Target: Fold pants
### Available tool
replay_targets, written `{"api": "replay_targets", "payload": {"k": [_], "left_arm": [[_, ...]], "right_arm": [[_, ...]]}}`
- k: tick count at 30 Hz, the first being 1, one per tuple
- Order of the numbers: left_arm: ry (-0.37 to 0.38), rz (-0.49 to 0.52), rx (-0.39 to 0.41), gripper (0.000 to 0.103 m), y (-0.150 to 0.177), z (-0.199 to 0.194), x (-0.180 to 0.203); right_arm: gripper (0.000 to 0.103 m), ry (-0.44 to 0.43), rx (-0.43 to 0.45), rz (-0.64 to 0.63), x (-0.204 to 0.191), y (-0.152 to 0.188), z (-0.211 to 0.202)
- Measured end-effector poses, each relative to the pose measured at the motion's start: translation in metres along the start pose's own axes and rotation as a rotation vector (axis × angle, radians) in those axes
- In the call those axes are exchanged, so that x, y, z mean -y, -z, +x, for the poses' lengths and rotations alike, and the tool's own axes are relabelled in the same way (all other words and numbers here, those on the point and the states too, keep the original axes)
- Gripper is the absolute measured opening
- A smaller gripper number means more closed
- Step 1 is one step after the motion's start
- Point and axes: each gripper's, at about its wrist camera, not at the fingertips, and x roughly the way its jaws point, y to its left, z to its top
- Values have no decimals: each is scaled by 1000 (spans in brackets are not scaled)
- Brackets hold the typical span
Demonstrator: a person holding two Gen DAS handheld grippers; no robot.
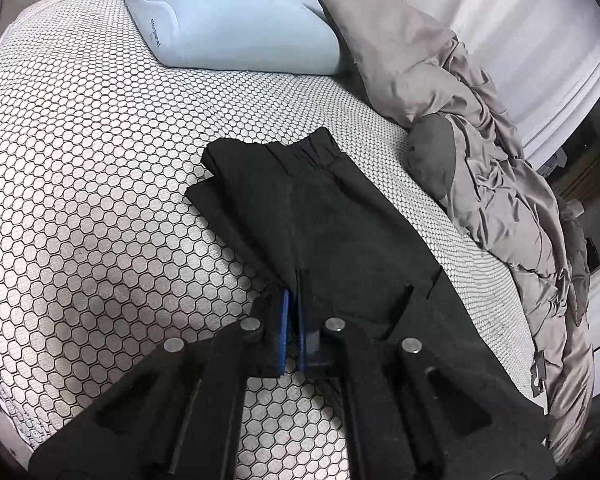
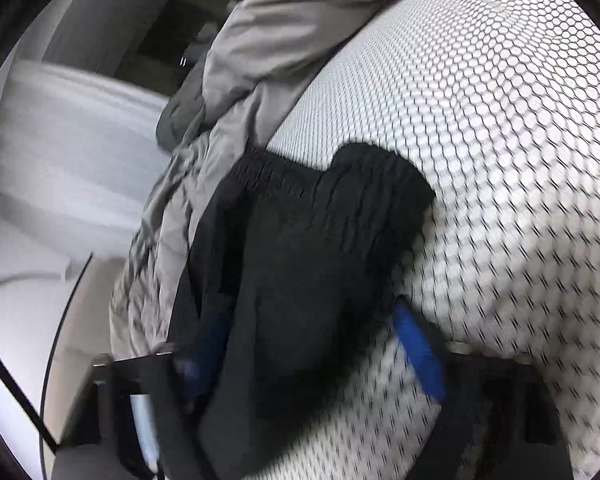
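Left tongs (image 1: 294, 312) pinch the black pants (image 1: 320, 216) on the mattress (image 1: 80, 160); right tongs (image 2: 316, 344) stand spread around them. Release only after aligning the edges.

a home bedroom: bare honeycomb-patterned mattress (image 1: 80, 160), blue pillow (image 1: 228, 16), rumpled grey duvet (image 1: 500, 184).

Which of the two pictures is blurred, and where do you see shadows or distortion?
Left wrist view: sharp; the left gripper casts a shadow on the mattress; fisheye bends the edges. Right wrist view: motion blur smears the black pants and honeycomb pattern.
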Motion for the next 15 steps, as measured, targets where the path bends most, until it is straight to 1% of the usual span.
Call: {"api": "replay_targets", "payload": {"k": [2, 4, 6, 7, 9, 10, 11, 12, 13, 14, 15], "left_arm": [[21, -6, -3, 1, -2, 0, -1], [56, -25, -6, 1, -3, -5, -6], [84, -34, -1, 1, -3, -15, -12], [84, -30, 3, 1, -3, -19, -15], [71, 7, -7, 2, -3, -20, -15], [61, 26, -20, 2, -2, -17, -16], [45, 37, -36, 2, -1, -13, -18], [26, 47, -56, 4, 0, -9, -20], [4, 57, -70, 7, 1, -6, -22], [-23, 62, -69, 12, -1, -7, -24], [-38, 62, -57, 15, -2, -9, -26]], "right_arm": [[17, 1, -10, -5, -3, -2, 7], [14, -31, 34, -52, -14, -1, -9], [13, -94, 87, -98, -27, 7, -42], [13, -122, 118, -120, -30, 13, -64], [13, -112, 126, -122, -22, 19, -84], [14, -92, 114, -88, -11, 20, -88], [16, -42, 72, -53, 5, 21, -85], [22, 11, 21, -50, 13, 21, -77], [25, 112, -56, -59, 24, 20, -66], [26, 158, -78, -60, 31, 18, -63], [29, 144, -73, -62, 33, 16, -66]]}}
